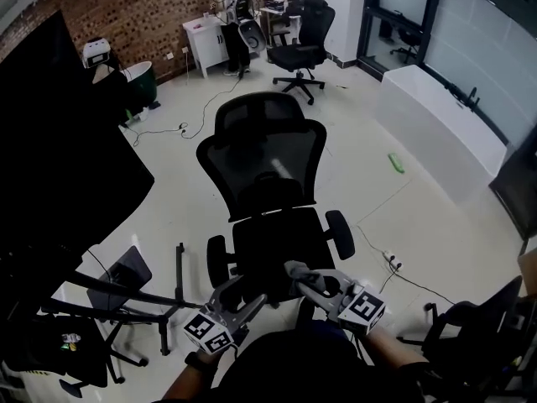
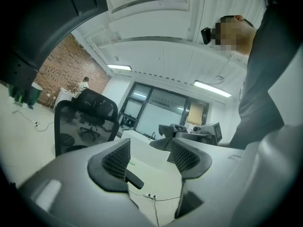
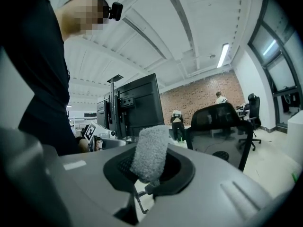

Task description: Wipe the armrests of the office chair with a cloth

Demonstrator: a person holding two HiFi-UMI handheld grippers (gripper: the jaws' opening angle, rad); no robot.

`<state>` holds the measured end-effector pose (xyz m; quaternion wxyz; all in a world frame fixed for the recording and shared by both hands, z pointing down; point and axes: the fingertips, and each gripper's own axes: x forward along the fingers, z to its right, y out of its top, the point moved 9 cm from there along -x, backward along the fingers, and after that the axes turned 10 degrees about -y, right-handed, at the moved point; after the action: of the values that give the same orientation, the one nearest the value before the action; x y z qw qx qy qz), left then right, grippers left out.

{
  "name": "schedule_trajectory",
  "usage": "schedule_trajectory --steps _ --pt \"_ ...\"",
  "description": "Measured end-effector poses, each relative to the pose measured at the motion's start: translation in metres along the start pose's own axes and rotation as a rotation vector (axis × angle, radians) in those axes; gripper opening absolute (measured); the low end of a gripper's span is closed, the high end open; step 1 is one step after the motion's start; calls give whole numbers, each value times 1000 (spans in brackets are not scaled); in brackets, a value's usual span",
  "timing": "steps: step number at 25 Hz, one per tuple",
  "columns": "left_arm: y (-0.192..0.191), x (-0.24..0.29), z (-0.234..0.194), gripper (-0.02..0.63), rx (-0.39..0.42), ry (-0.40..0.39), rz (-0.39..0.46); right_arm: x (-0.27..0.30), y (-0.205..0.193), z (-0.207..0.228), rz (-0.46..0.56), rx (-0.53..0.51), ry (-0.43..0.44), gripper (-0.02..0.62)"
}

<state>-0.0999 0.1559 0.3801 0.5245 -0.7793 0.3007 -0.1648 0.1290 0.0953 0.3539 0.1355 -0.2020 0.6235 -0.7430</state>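
Left gripper (image 2: 150, 158): jaws apart, nothing between them, held low before the office chair (image 1: 268, 175).
Right gripper (image 3: 149, 175): jaws clamped on grey cloth (image 3: 150, 151), seemingly tilted upward, facing its partner.

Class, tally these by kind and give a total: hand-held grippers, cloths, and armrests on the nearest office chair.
grippers: 2, left gripper and right gripper
cloth: 1, in the right gripper's jaws
armrests: 2
Total: 5

left claw (image 2: 149, 159): jaws apart | right claw (image 3: 149, 172): clamped on cloth (image 3: 150, 148)
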Motion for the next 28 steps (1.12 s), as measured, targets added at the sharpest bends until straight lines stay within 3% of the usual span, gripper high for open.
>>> schedule_trajectory --steps 7,12,19,28 --pt "9 87 -24 295 12 70 -7 2 7 92 -38 5 104 38" --pt "10 125 -38 295 8 99 -20 12 8 144 -41 11 128 38" --pt "11 140 -59 295 9 129 -23 30 8 173 -49 -6 126 38" --pt "16 150 -100 295 19 110 -30 58 7 203 -59 -39 50 38"
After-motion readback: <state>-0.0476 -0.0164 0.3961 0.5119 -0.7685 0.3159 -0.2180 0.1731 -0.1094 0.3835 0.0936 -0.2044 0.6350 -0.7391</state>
